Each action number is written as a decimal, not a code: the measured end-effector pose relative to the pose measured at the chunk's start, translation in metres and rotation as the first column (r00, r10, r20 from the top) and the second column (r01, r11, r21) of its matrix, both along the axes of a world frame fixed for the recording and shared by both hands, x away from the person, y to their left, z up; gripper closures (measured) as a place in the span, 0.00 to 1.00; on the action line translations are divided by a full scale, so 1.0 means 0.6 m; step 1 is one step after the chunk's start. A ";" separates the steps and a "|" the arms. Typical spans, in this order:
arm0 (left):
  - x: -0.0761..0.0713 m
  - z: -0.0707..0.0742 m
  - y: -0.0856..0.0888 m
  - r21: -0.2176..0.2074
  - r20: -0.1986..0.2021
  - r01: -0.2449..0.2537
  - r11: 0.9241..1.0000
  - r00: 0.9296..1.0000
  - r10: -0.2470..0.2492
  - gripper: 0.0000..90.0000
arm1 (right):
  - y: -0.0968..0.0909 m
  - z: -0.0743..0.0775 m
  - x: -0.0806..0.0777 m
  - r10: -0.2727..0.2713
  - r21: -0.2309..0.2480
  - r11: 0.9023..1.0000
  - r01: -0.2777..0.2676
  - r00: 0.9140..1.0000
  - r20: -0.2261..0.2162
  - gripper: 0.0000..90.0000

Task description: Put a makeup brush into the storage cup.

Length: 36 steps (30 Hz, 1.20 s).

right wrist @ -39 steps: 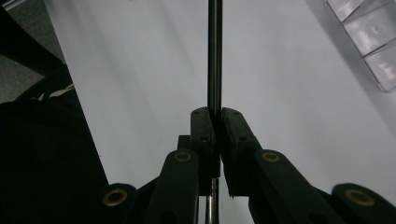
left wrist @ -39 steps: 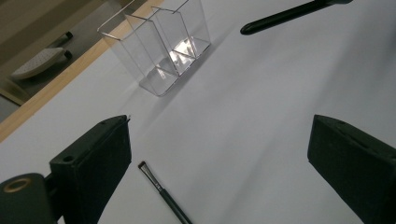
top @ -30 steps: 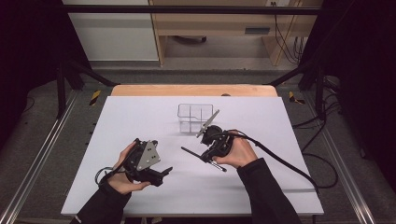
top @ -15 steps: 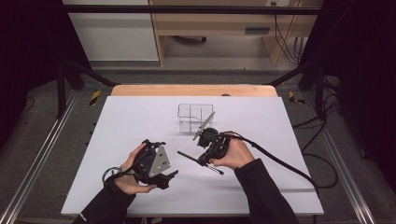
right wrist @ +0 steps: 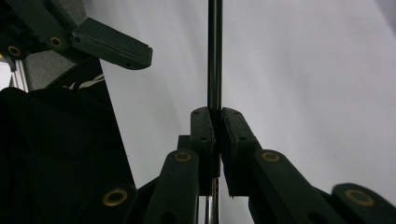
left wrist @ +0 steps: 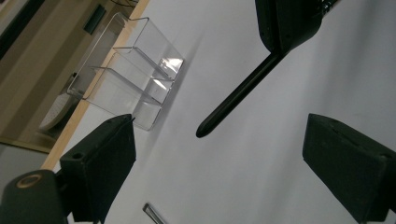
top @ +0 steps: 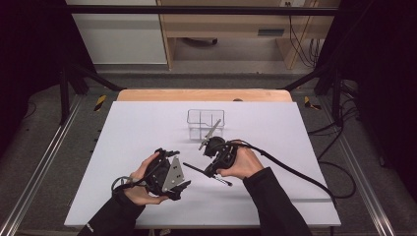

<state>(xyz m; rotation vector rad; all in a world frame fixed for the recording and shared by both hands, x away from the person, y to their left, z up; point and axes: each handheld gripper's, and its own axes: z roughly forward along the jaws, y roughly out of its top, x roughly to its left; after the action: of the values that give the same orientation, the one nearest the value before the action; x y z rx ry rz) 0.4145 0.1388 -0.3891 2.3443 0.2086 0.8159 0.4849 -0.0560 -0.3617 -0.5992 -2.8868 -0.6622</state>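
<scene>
Clamping a thin dark pen (right wrist: 214, 56) between fully closed jaws, my right gripper (top: 212, 158) hovers over the white table (top: 123, 128), with the clear organizer (top: 205, 122) near its 12 o'clock. My left gripper (left wrist: 219, 163), at 8 o'clock of it, is wide open and empty.

Bright white table (top: 123, 147) under overhead light; dark surroundings; near tongs blurred; soft shadows.

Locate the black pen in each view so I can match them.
High view: the black pen sits centre, clamped in the right gripper.
Left gripper view: upper middle, slanting down-left.
Right gripper view: upright at centre, pinched by the jaws.
Shared landmark: white table top.
</scene>
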 end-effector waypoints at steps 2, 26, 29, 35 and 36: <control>0.000 0.001 -0.004 0.010 0.006 0.002 1.000 1.000 -0.002 0.11 | 0.001 -0.001 0.000 0.002 -0.001 1.000 -0.002 1.000 -0.003 0.94; -0.003 -0.019 -0.047 0.239 0.101 0.113 0.964 0.985 -0.141 0.38 | 0.005 -0.006 -0.001 0.032 -0.009 0.999 -0.032 0.999 -0.029 0.94; -0.005 -0.021 -0.051 0.264 0.116 0.122 0.957 0.981 -0.157 0.45 | 0.007 -0.009 -0.002 0.039 -0.015 0.999 -0.040 0.999 -0.036 0.94; -0.010 -0.028 -0.059 0.306 0.145 0.135 0.943 0.972 -0.186 0.55 | 0.008 -0.010 -0.004 0.046 -0.018 0.999 -0.047 0.998 -0.045 0.94; -0.010 -0.028 -0.059 0.306 0.145 0.135 0.943 0.972 -0.186 0.56 | 0.008 -0.010 -0.004 0.046 -0.018 0.999 -0.047 0.998 -0.045 0.94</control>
<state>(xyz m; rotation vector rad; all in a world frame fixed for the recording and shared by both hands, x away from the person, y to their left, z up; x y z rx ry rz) 0.4085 0.1037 -0.4058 2.5051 -0.1905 1.0186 0.4827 -0.0510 -0.3676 -0.5403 -2.8591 -0.6075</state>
